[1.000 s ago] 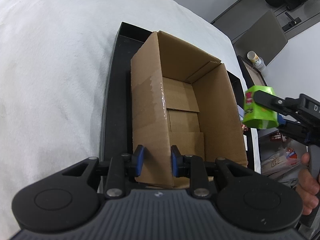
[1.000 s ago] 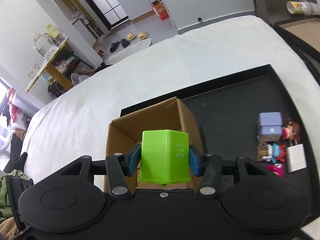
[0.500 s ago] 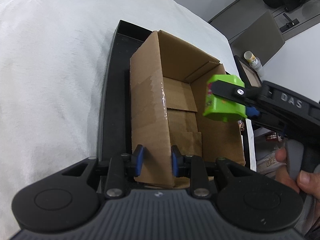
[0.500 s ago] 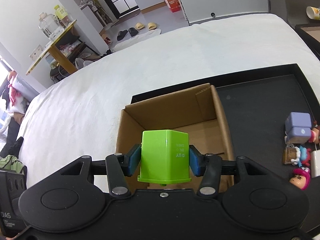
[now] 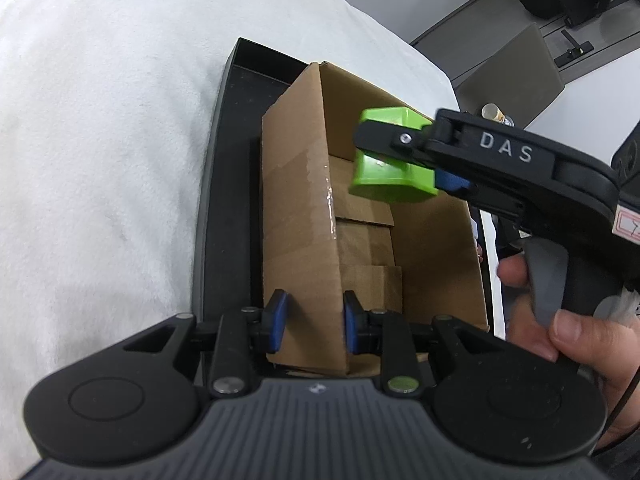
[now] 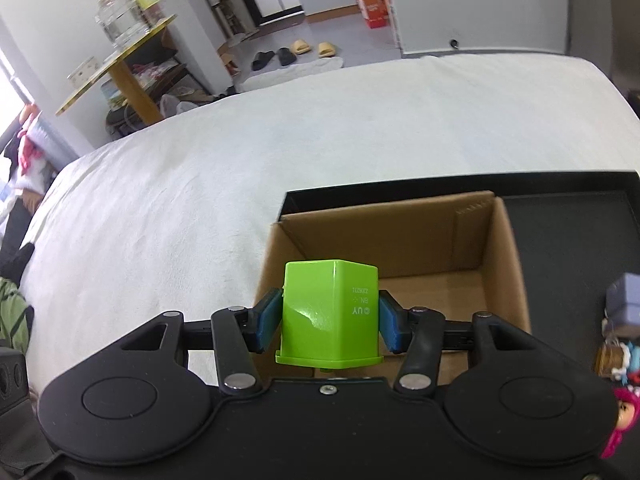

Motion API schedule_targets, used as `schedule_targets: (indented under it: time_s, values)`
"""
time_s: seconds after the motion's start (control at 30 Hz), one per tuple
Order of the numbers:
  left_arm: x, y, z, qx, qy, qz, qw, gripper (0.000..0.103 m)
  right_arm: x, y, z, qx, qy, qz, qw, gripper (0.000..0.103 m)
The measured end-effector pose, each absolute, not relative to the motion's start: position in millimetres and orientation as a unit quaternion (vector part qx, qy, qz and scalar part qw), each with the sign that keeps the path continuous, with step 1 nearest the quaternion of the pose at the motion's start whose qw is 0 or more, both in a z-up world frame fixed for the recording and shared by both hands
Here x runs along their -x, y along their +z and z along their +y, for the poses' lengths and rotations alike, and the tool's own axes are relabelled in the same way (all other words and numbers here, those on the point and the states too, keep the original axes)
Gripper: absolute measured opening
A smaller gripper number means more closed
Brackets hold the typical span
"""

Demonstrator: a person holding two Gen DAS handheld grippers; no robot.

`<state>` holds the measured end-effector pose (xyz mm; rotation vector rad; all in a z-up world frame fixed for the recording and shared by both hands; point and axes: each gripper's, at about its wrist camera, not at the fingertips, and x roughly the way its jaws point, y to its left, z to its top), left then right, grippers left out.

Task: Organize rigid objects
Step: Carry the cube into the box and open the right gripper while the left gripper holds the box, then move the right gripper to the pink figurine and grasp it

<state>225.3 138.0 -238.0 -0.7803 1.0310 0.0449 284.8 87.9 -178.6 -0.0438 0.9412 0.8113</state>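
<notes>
An open cardboard box (image 5: 296, 208) stands in a black tray (image 5: 216, 184). My left gripper (image 5: 314, 320) is shut on the box's near left wall, one blue pad on each side. My right gripper (image 6: 328, 320) is shut on a bright green plastic block (image 6: 330, 312), its pads on two opposite faces. In the left wrist view the right gripper (image 5: 394, 160) holds the green block (image 5: 384, 176) in the air over the box's open top, toward the far end. The right wrist view shows the box (image 6: 400, 240) just beyond the block, with a bare cardboard floor.
The tray (image 6: 568, 232) lies on a white soft cover (image 5: 100, 160). At its right end sit a purple cube toy (image 6: 624, 300) and small figurines (image 6: 616, 360). A hand (image 5: 560, 320) holds the right gripper's handle. Furniture and slippers stand far behind.
The right gripper has carried the green block leftward from beside the box's right wall to above its opening. The left gripper has kept still on the box wall.
</notes>
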Motion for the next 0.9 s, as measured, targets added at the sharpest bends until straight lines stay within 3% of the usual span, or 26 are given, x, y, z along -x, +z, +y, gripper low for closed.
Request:
schedule_targets:
  time_s: [0.07,0.37,0.9]
  values:
    - [-225.5,-238.6,138.1,0.363,0.021,0.480,0.798,0.027,-281.4,-175.7,87.0,0.022,0.390,0.435,0.812,0.063]
    - [-224.9,-237.6,134.6,0.361,0.025,0.480,0.799,0.027,-270.0,-163.3,62.9,0.049,0.384,0.420,0.821,0.081]
    - [-225.7,-233.1,129.1,0.354,0.037,0.481,0.801,0.027,-262.9,-140.0,14.3,0.089,0.360,0.395,0.840,0.080]
